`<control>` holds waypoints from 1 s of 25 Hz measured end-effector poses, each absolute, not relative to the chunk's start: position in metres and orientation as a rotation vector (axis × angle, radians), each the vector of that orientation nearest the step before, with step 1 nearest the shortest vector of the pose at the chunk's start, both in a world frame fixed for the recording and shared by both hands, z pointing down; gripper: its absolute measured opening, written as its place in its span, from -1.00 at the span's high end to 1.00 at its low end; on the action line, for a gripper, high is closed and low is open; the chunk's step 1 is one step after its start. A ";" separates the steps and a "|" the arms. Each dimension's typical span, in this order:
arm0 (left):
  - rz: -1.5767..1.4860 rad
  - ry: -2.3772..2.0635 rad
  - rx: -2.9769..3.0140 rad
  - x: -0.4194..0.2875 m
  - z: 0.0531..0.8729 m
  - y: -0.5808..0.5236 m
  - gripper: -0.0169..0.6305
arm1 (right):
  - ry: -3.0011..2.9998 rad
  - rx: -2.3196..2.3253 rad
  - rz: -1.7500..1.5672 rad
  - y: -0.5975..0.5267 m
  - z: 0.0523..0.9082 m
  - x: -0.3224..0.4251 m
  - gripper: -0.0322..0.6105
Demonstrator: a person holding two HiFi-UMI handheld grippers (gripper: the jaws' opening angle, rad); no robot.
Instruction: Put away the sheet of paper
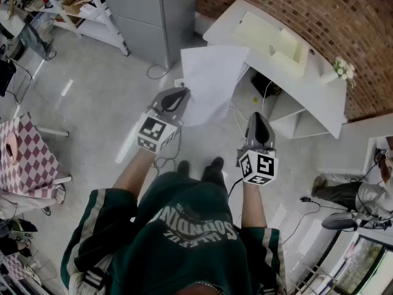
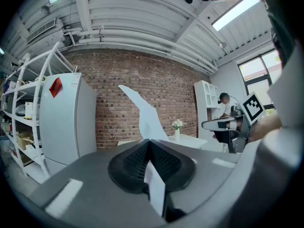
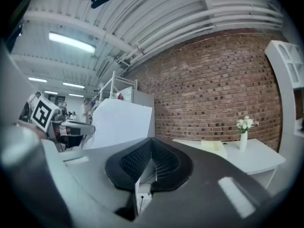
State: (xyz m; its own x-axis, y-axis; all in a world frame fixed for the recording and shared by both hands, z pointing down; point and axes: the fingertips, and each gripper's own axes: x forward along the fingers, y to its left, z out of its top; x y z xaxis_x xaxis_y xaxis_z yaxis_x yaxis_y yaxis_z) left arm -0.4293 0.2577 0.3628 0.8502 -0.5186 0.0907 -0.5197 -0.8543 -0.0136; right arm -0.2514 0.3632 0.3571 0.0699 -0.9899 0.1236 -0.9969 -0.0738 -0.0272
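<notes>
The white sheet of paper [image 1: 212,82] hangs in the air in front of me, above the floor and the near corner of the white desk [image 1: 319,97]. My left gripper [image 1: 183,92] is shut on the sheet's left edge. In the left gripper view the paper [image 2: 145,115] rises from the closed jaw tips of the left gripper [image 2: 150,140]. My right gripper [image 1: 258,117] is held lower right of the sheet, apart from it, shut and holding nothing. In the right gripper view the right gripper [image 3: 152,140] has its jaws together, with the paper [image 3: 121,122] off to the left.
A cream open tray [image 1: 273,39] lies on the desk, and a small vase of flowers [image 1: 341,69] stands at its far end. A grey cabinet [image 1: 153,17] and metal shelves [image 1: 67,5] stand at the back left. A checkered table [image 1: 24,152] is at left. Cables [image 1: 245,118] trail on the floor.
</notes>
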 end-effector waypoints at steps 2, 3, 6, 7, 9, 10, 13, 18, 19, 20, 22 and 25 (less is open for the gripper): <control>0.143 -0.842 3.008 -0.431 0.364 0.256 0.91 | -2.065 2.278 0.151 0.363 0.356 -0.250 0.95; 0.142 -0.841 3.006 -0.432 0.364 0.255 0.91 | -2.054 2.286 0.141 0.363 0.356 -0.250 0.95; 0.140 -0.837 3.005 -0.433 0.365 0.254 0.91 | -2.041 2.281 0.119 0.363 0.355 -0.253 0.95; 0.141 -0.834 3.005 -0.433 0.365 0.254 0.91 | -2.040 2.277 0.118 0.364 0.356 -0.254 0.95; 0.143 -0.829 3.005 -0.432 0.366 0.254 0.91 | -2.039 2.274 0.125 0.364 0.357 -0.255 0.95; 0.142 -0.825 3.005 -0.432 0.367 0.254 0.91 | -2.039 2.275 0.128 0.364 0.357 -0.255 0.95; 0.137 -0.814 3.006 -0.431 0.367 0.253 0.91 | -2.033 2.281 0.129 0.364 0.357 -0.256 0.95; 0.127 -0.782 3.015 -0.430 0.366 0.253 0.91 | -2.015 2.301 0.130 0.366 0.357 -0.261 0.95; 0.125 -0.774 3.015 -0.430 0.366 0.252 0.91 | -2.011 2.307 0.134 0.367 0.357 -0.263 0.95; 0.125 -0.766 3.016 -0.429 0.366 0.251 0.91 | -2.008 2.313 0.137 0.368 0.357 -0.265 0.95; 0.128 -0.751 3.019 -0.425 0.368 0.250 0.91 | -2.001 2.316 0.144 0.371 0.359 -0.266 0.95; 0.126 -0.737 3.023 -0.413 0.366 0.242 0.91 | -1.986 2.321 0.148 0.370 0.360 -0.255 0.95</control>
